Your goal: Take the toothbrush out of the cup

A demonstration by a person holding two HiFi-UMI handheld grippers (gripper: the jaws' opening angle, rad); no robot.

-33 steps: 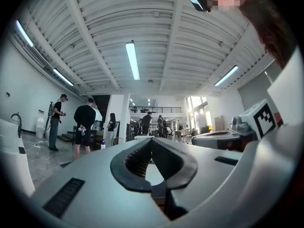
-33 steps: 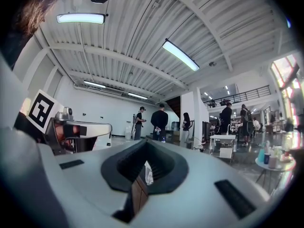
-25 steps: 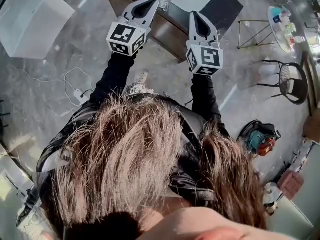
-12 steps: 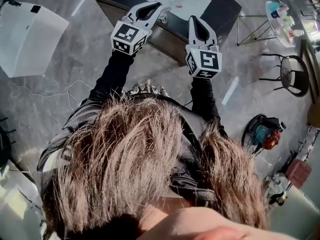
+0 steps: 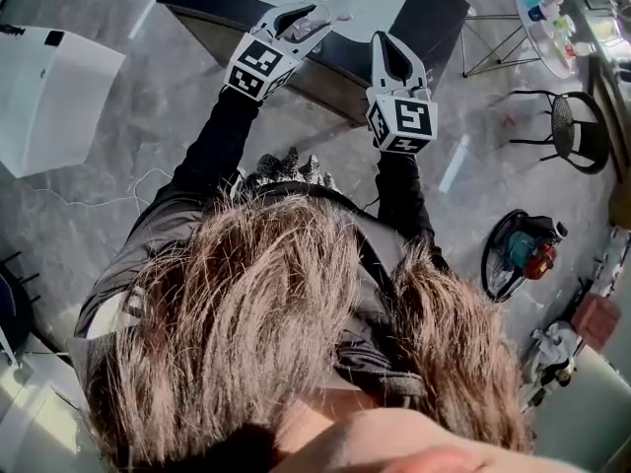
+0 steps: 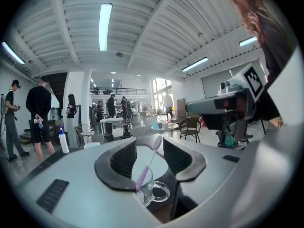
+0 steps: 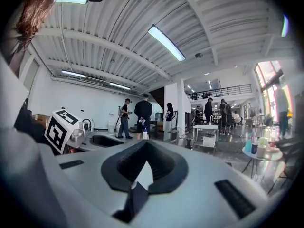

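Toothbrush (image 6: 148, 163) looks light and slick: pinch its upper handle. Left gripper (image 6: 149, 142), jaws just opened, brackets it untouched; right gripper (image 7: 145, 146) is closed, empty.

No readable text, brand name, number or sign is showing in any view. The left marker cube (image 5: 258, 67) on the left hand-held gripper (image 5: 314, 18) and the right marker cube (image 5: 402, 121) on the right hand-held gripper (image 5: 383, 42) are displaying only black-and-white square code patterns, not characters. The spray bottle (image 6: 63, 139) in the background is appearing too small for any label to be read.
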